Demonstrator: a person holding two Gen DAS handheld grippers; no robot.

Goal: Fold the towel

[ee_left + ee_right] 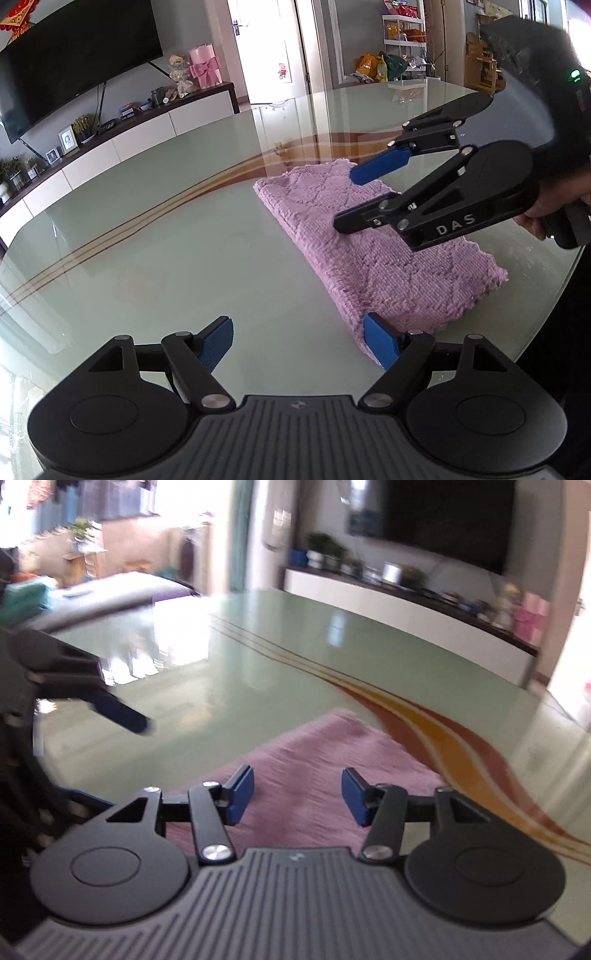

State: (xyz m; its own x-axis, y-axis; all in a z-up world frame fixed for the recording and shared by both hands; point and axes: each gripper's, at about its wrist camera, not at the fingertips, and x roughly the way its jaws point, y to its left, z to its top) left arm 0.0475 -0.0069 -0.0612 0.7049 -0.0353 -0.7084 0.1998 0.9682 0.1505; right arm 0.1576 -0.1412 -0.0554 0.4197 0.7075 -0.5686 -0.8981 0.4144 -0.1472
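A pink knitted towel point(373, 254) lies folded into a thick strip on the glass table point(147, 240). My left gripper point(299, 341) is open low over the table. Its right pad point(380, 339) is at the towel's near end and only bare glass lies between the fingers. My right gripper point(351, 199) hovers over the middle of the towel, open and holding nothing. In the right wrist view the right gripper point(298, 797) stands open above the towel point(325, 746), and a blue finger point(122, 712) of the left gripper shows at the left.
The table top point(280, 672) is pale green glass with brown and orange stripes point(450, 738). A person's hand point(535, 214) holds the right gripper. Beyond the table's far edge are a low white cabinet point(140, 136) and a wall television point(74, 55).
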